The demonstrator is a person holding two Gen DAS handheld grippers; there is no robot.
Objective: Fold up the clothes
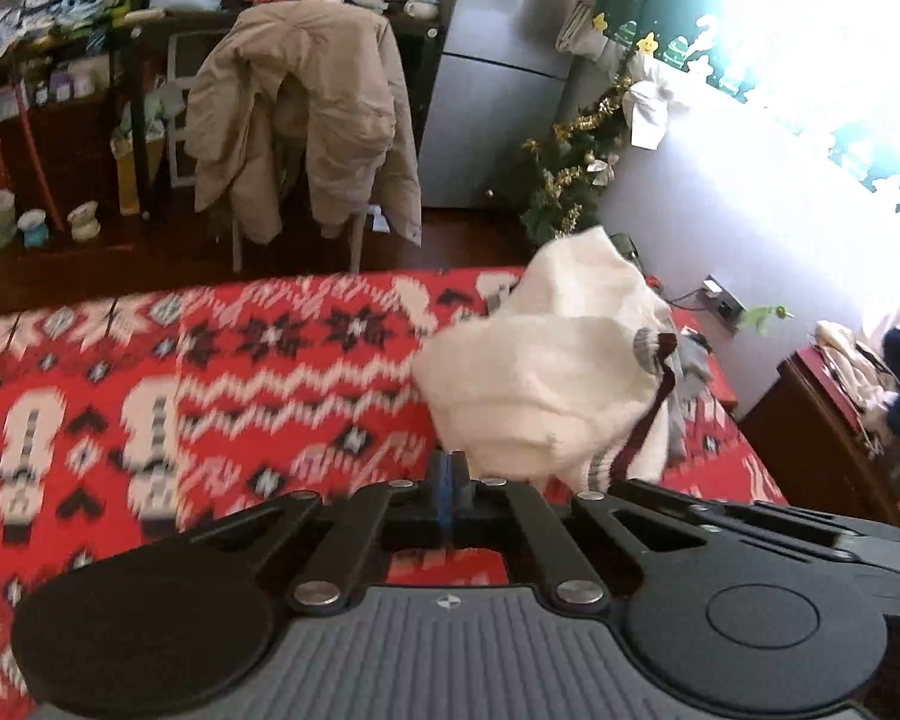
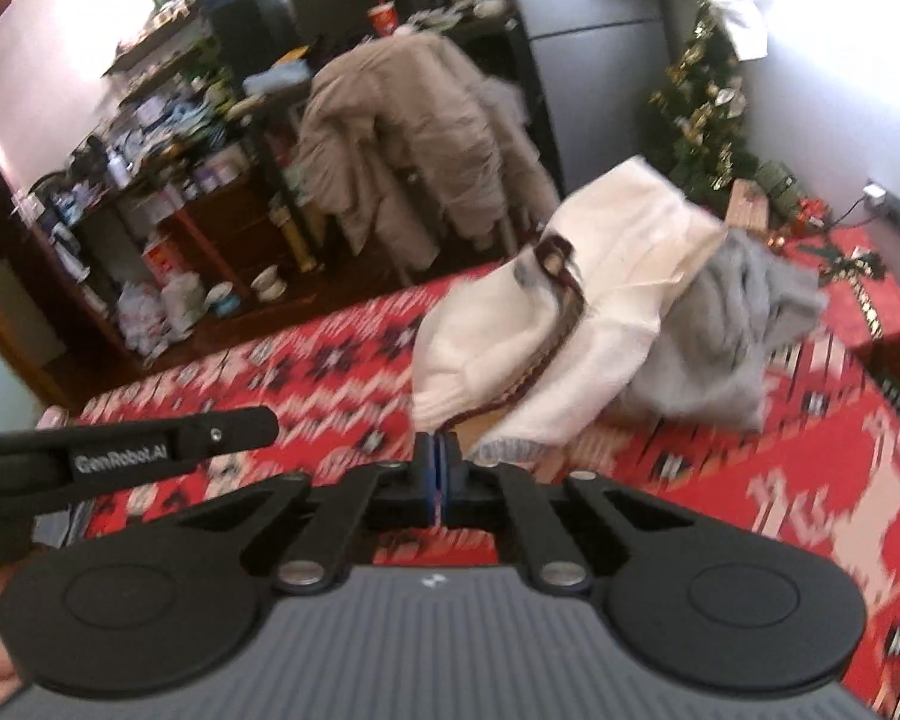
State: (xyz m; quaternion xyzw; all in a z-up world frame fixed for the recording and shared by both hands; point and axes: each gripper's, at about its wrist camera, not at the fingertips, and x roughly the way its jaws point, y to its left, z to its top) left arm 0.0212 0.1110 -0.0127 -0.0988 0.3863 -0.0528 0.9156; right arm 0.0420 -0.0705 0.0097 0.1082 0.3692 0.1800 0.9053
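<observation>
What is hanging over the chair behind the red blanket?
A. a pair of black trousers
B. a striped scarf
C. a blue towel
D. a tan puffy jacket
D: a tan puffy jacket is draped over the back of the chair, behind the red patterned blanket.

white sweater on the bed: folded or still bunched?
Bunched. The white sweater sits in a crumpled heap on the red blanket, partly over a grey garment; no flat folds show.

I count two garments heaped on my bed (image 2: 810, 480): one white sweater (image 2: 540, 324) and one grey one (image 2: 726, 336) beside it. One jacket (image 1: 306, 120) hangs on one chair.
</observation>
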